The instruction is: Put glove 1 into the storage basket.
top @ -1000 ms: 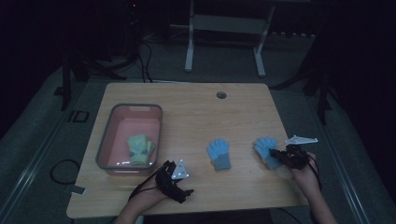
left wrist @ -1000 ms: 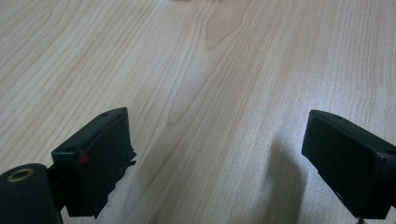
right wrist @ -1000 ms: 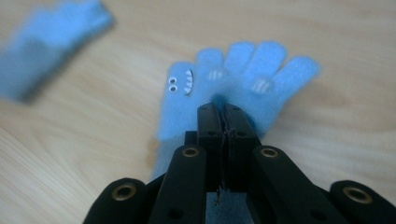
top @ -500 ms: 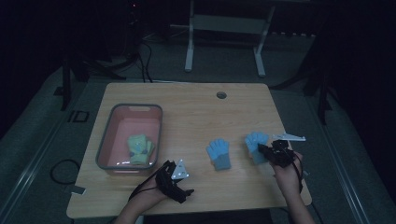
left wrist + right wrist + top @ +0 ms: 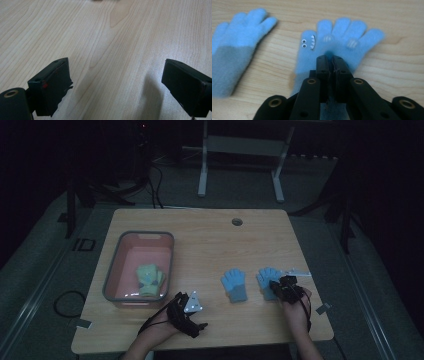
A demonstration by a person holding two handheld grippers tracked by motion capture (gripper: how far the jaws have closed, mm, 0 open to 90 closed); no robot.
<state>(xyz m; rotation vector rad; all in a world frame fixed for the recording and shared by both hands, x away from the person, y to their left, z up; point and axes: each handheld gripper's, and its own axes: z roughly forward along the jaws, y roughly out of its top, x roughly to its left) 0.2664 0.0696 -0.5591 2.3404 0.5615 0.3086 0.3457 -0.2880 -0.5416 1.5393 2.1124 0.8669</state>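
Note:
Two light blue gloves lie palm-down near the table's right front. On the right one (image 5: 265,276) (image 5: 342,35), which has a small toothy face on its thumb, my right gripper (image 5: 278,286) (image 5: 333,59) is shut, pinching the fabric at its palm. Those jaws have just been opening a touch, with the fabric still between them. The other blue glove (image 5: 234,285) (image 5: 237,47), with a grey cuff, lies free just to the left. My left gripper (image 5: 192,314) (image 5: 125,85) rests on bare wood at the front edge, open, with nothing between its jaws.
A grey-rimmed pink tub (image 5: 112,270) stands at the table's left and holds a green glove (image 5: 150,279). A cable hole (image 5: 237,222) sits near the far edge. The wooden table (image 5: 200,250) is bare between tub and gloves.
My right gripper has slid left with the right blue glove in it, bringing it close beside the other blue glove. The left gripper has stayed still.

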